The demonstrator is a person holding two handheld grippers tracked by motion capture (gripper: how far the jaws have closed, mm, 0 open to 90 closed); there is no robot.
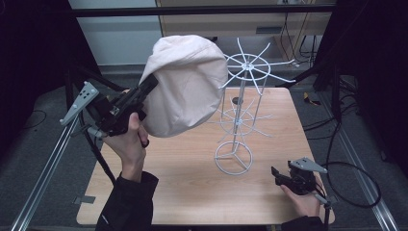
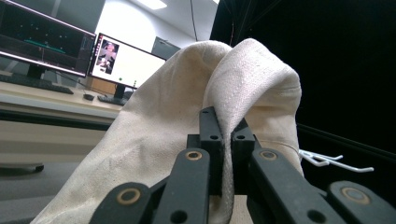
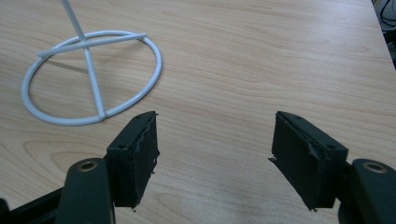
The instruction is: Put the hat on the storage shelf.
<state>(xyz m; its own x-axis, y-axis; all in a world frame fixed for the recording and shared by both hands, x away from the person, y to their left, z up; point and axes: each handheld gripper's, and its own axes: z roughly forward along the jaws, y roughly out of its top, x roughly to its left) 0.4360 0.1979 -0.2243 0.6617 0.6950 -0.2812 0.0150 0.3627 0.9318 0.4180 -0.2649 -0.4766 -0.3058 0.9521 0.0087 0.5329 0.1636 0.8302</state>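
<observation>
A cream cloth hat hangs in the air left of a white wire rack that stands on the wooden table. My left gripper is shut on the hat's edge and holds it up at the height of the rack's upper spokes. In the left gripper view the jaws pinch a fold of the hat at my left gripper. My right gripper rests open near the table's front right corner. In the right gripper view my right gripper has only bare wood between its jaws, with the rack's ring base ahead to the left.
Metal rails run along both sides of the table. Cables lie on the floor at the right. Monitors on a desk stand in the background of the left gripper view.
</observation>
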